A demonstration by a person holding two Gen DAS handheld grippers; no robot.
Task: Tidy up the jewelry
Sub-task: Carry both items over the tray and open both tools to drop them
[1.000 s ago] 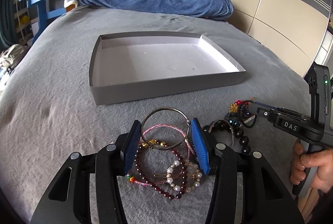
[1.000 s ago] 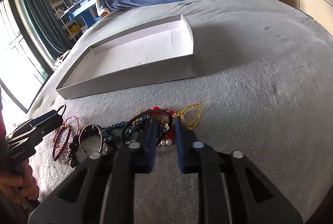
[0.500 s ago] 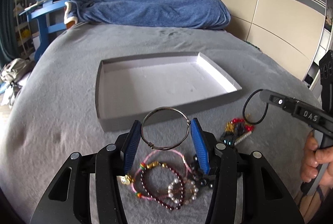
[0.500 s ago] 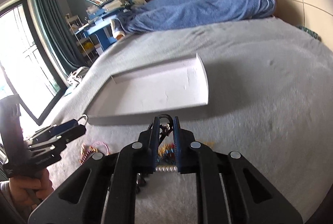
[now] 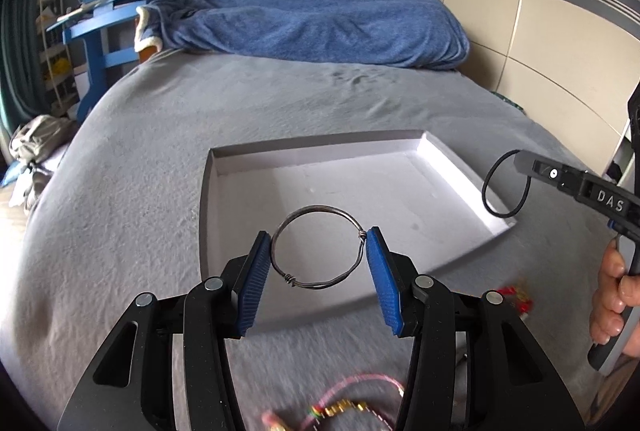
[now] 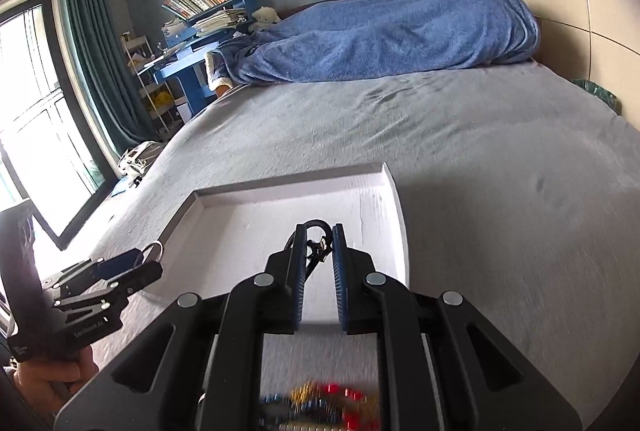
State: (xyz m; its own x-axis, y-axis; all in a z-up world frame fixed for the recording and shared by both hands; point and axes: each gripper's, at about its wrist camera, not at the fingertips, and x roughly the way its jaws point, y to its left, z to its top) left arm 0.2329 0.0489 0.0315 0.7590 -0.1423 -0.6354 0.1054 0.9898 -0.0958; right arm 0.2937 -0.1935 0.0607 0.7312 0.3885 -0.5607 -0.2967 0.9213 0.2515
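- The left gripper point(image 5: 318, 263) is carrying a wire bangle point(image 5: 319, 247) over the near edge of the tray point(image 5: 440, 159), its fingers point(image 5: 254, 285) spread about as wide as the ring and pinching it from both sides.
- The right gripper point(image 6: 319, 255) is hovering over the tray's right side, fingers point(image 6: 297, 271) narrow and clamping a black cord loop point(image 6: 316, 231) with a small clasp.
- Both pieces are in the air above the tray, which is lying in the middle of the bed point(image 5: 140, 151); nothing is inside it yet.
- This looks like the carry-and-drop step. Next, each gripper probably needs lowering to the tray floor, well apart from the other, before the fingers ease open.
- Compared with a second ago, both grippers are up off the pile and forward: the bangle was lying among the beads, and the right fingers were down in the heap.
- The rest of the jewelry point(image 5: 344, 407) is blurring past at the bed's near edge, left behind.
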